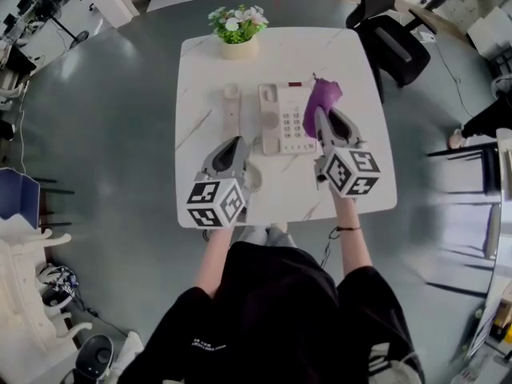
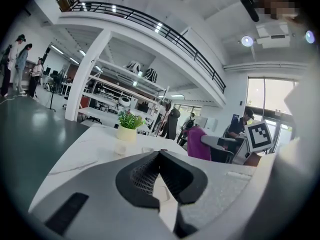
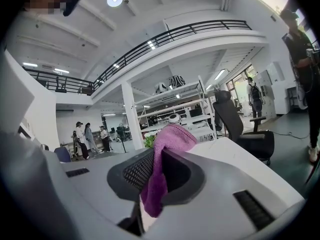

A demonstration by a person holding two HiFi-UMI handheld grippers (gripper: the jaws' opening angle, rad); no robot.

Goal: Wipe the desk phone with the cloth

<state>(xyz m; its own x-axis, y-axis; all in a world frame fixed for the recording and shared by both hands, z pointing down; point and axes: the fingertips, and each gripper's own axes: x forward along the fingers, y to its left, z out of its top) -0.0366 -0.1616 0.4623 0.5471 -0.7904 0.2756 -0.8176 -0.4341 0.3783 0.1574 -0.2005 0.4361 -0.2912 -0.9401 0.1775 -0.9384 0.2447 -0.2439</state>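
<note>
My left claw (image 1: pixel 234 145) sits clenched, empty, just near-left of the phone (image 1: pixel 282 120). The phone runs lengthwise away from me. My right claw (image 1: pixel 326 126) clamps the purple cloth (image 1: pixel 324 96) over the phone's right edge, so it is nearer and the wipe looks to go leftward.

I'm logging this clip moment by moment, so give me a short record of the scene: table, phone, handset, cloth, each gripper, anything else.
table: white square table
phone: cream push-button desk phone, lying flat mid-table
handset: cream handset, off the cradle, lying left of the phone
cloth: purple cloth, at the phone's right edge
right gripper: shut on the cloth
left gripper: jaws together, nothing held, beside the coiled cord
other: potted plant with white flowers at the far edge
</note>
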